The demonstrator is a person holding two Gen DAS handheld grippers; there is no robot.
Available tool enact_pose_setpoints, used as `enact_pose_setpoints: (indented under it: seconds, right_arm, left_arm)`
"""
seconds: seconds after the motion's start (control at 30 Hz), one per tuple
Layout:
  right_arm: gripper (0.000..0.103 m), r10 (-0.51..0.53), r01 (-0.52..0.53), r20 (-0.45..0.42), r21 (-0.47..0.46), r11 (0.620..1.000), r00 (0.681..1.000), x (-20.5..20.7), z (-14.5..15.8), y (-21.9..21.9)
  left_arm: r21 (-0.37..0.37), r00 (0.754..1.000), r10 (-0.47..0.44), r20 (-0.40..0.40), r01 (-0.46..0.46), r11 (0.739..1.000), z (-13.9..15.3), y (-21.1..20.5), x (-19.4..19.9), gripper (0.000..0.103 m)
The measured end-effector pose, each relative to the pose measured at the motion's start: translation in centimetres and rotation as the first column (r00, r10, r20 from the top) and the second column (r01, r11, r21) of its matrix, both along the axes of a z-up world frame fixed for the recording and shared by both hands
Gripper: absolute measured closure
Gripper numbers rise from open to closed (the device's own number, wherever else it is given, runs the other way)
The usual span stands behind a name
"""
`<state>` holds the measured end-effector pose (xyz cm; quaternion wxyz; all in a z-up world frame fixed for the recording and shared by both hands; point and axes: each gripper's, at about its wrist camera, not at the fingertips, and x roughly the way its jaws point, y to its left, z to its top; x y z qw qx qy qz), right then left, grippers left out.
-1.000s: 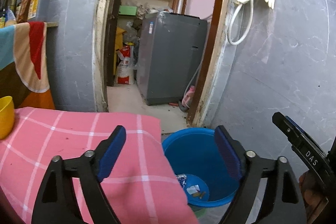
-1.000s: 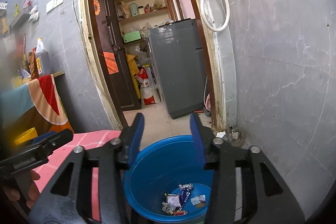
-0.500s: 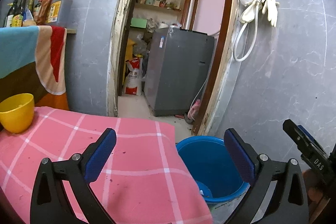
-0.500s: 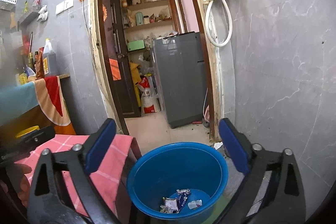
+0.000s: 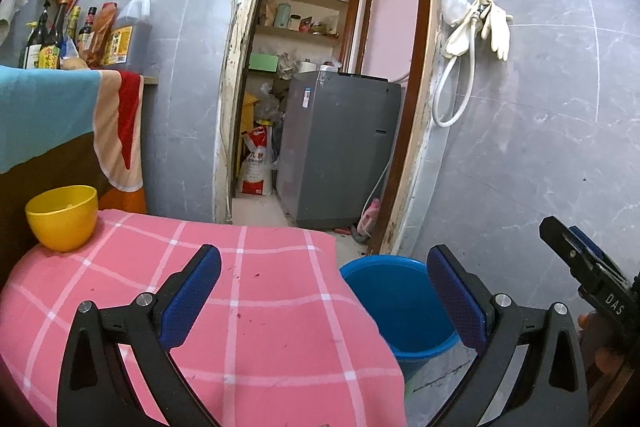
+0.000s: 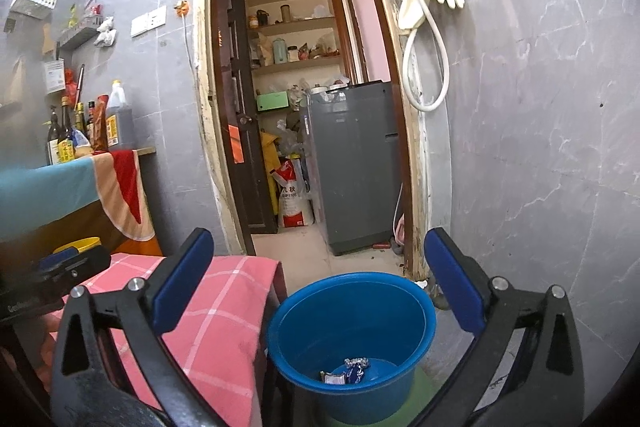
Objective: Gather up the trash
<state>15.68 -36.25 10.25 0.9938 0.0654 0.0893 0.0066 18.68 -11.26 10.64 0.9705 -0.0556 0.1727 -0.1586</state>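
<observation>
A blue bucket [image 6: 352,343] stands on the floor beside the table, with crumpled wrappers [image 6: 352,371] at its bottom. It also shows in the left wrist view [image 5: 396,307], partly behind my finger. My right gripper [image 6: 316,267] is open and empty, held above the bucket. My left gripper [image 5: 320,291] is open and empty above the right end of the pink checked tablecloth [image 5: 260,307]. The right gripper's body shows at the right edge of the left wrist view [image 5: 592,275].
A yellow bowl [image 5: 62,217] sits at the table's far left. Bottles [image 5: 80,35] stand on a cloth-covered counter behind. A doorway [image 5: 320,107] leads to a room with a grey washing machine [image 5: 340,155]. A hose and gloves [image 5: 480,27] hang on the grey wall.
Both grippers opened wider and pulled up and back. The left view swung left over the table, bringing the yellow bowl into view; the bucket now looks farther away.
</observation>
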Motion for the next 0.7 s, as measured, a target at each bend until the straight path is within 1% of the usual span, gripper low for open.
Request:
enact_pose_setpoints:
  seconds: [0.3, 0.7]
  right_arm:
    - [0.000, 0.016, -0.016, 0.003, -0.006, 1.000, 1.000, -3.6, -0.2, 1.8]
    - [0.000, 0.013, -0.013, -0.010, -0.004, 1.000, 1.000, -7.4, -1.8, 3.5]
  left_arm:
    - [0.014, 1.000, 0.020, -0.002, -0.020, 1.000, -0.8, 1.8, -3.1, 0.002]
    - [0.052, 0.997, 0.068, -0.019, -0.067, 0.996, -3.0, 4.0, -6.9, 0.002]
